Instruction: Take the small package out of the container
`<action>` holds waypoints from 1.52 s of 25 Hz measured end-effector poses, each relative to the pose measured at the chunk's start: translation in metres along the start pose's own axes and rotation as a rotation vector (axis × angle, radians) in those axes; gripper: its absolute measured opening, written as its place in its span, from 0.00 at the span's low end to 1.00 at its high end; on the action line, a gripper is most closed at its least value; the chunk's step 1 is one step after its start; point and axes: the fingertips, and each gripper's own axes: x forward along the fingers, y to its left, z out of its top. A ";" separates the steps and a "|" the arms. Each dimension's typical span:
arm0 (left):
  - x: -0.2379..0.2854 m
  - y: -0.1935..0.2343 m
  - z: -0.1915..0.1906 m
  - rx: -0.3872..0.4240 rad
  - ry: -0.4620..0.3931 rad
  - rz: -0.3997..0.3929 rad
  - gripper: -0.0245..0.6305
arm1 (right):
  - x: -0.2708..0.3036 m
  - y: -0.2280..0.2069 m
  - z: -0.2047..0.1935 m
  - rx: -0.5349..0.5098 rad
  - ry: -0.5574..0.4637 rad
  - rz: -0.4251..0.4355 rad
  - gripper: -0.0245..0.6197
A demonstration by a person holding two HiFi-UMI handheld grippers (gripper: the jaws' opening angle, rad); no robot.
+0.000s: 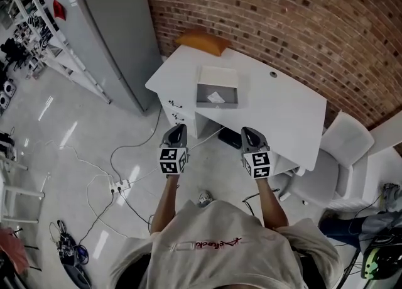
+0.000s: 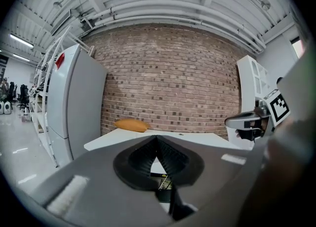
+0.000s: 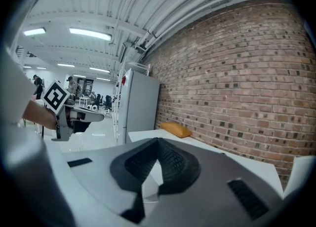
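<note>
While my left gripper (image 1: 177, 130) and right gripper (image 1: 250, 134) hang closed and empty, short of the white desk (image 1: 282, 112), the small package (image 1: 216, 97) seemingly lies in the grey container (image 1: 217, 104); next I approach, open, reach in.

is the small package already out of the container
No, the small package lies inside the grey container on the white desk.

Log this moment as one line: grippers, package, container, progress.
left gripper: shut, empty | right gripper: shut, empty | small package: inside grey container on white desk | progress: both grippers short of desk, package untouched
</note>
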 end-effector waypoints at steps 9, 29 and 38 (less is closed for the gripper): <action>0.032 0.026 0.003 0.006 0.018 -0.033 0.05 | 0.037 0.002 0.001 0.010 0.022 -0.017 0.05; 0.130 0.049 -0.011 0.002 0.085 -0.017 0.05 | 0.129 -0.056 -0.016 0.029 0.029 0.018 0.05; 0.224 0.066 0.024 0.008 0.073 -0.006 0.05 | 0.207 -0.116 0.004 0.024 0.012 0.042 0.05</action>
